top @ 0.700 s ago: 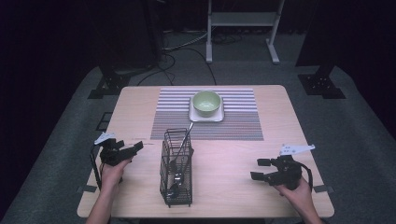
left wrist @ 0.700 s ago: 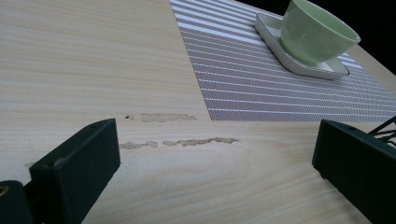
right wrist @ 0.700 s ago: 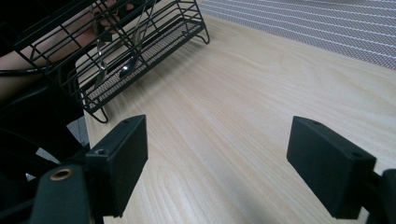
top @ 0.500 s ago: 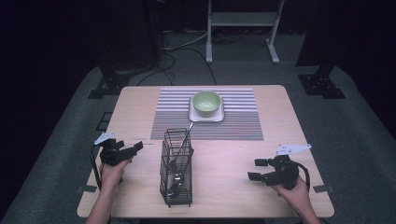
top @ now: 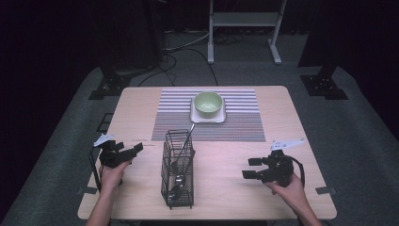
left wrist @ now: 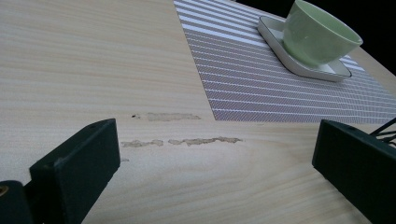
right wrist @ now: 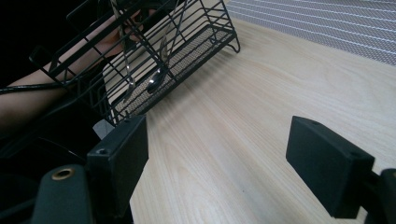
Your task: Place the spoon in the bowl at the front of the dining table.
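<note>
Nearest the person, the right gripper sits low over the bare wood of the table, its 2 jaws standing wide apart with nothing between them; the right gripper view shows only light wood grain in the gap. The left gripper is held just above the table on the other side, jaws likewise spread and empty, and its own view shows 2 pale scuff marks on the wood just ahead of the jaw tips.

Between the 2 grippers, closer to the left one, stands the black wire cutlery basket. It lies straight ahead of the right gripper's jaws, well apart from them, and just beside the left gripper's tips without touching. Inside it are metal utensils: spoon bowls rest near the mesh bottom, and 1 long handle leans out past the far rim.

Beyond the basket, ahead of the left gripper, the striped placemat lies flat. On it, farthest from both grippers, a green bowl sits upright on a small white square plate.
</note>
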Motion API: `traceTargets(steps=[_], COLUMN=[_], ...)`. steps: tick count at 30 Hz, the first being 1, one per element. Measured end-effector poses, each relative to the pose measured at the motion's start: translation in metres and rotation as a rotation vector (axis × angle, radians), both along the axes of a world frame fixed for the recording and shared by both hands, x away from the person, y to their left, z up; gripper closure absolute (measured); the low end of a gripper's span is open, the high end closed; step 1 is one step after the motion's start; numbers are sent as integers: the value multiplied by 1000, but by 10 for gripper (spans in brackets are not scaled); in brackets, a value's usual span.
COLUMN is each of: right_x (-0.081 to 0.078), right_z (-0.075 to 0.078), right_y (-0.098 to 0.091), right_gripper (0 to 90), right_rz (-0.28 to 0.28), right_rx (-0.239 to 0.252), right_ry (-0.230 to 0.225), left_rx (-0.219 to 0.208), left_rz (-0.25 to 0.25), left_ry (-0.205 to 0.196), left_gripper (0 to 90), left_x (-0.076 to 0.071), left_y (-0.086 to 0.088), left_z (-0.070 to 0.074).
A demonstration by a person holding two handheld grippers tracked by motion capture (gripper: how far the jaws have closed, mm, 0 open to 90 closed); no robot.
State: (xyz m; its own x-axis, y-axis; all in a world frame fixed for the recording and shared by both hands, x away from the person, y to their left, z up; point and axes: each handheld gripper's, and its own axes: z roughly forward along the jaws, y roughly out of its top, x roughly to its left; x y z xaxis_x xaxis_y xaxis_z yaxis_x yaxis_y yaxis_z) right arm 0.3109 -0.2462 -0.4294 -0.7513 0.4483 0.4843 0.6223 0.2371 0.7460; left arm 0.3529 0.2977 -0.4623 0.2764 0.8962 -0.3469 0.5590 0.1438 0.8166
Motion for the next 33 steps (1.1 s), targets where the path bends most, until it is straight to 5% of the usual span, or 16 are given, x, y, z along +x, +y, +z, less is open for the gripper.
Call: traceTargets(steps=[10,17,33], right_x=[5,6,13], right_z=[15,26,52], right_y=[9,20,49], right_gripper=[199,201,201], right_rz=[23,12,87], right_rx=[29,17,-17], right_ry=[26,11,23], left_rx=[2,0,3], left_rz=[0,3,4], left_ry=[0,0,-8], left_gripper=[0,0,0], left_x=[0,0,-2], left_y=[0,2,3], left_z=[0,0,2])
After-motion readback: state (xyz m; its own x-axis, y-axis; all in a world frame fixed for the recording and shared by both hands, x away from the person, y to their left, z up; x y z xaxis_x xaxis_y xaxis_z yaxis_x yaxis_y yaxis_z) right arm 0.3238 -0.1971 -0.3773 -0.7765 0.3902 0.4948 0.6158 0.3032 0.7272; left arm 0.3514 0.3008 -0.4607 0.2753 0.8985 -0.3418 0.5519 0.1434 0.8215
